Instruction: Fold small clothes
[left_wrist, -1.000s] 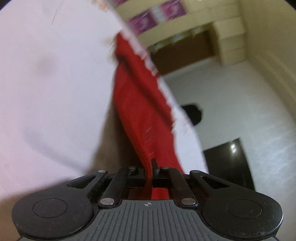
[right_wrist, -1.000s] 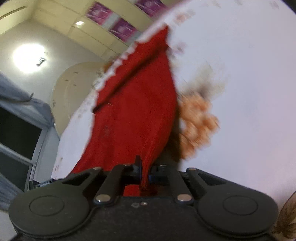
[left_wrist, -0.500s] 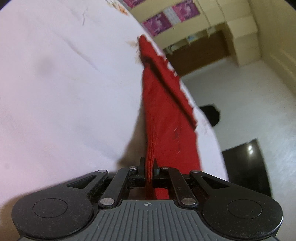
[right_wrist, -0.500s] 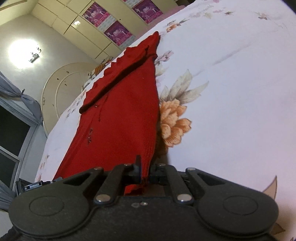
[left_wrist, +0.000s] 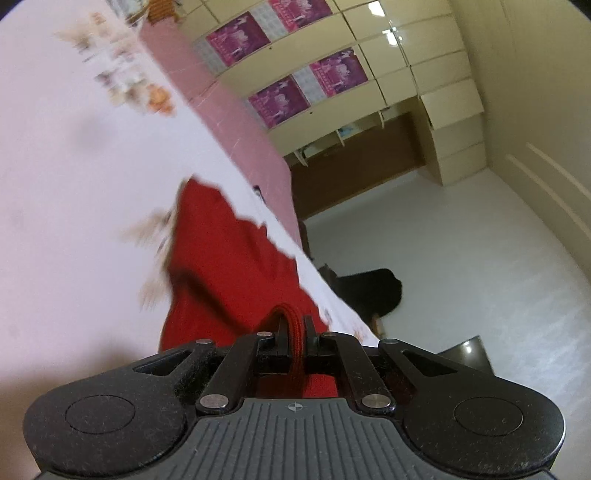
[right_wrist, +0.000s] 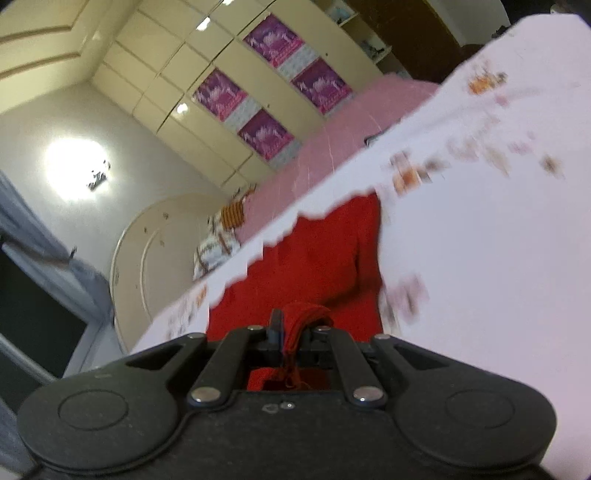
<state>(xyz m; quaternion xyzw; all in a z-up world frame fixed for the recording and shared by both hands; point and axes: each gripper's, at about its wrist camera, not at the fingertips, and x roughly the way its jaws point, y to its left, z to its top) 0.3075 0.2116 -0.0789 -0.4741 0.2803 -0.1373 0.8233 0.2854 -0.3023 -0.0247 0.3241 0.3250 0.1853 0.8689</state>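
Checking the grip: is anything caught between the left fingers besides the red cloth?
No. In the left wrist view only a fold of red cloth sits between the left fingers.

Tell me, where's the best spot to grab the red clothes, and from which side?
Grab the thick ribbed edge of the red garment, as both grippers do now: the left gripper and right gripper are each shut on it. Come in low from the near side, along the bedsheet. That edge is bunched and firm, so it probably slips less than the thin flat middle.
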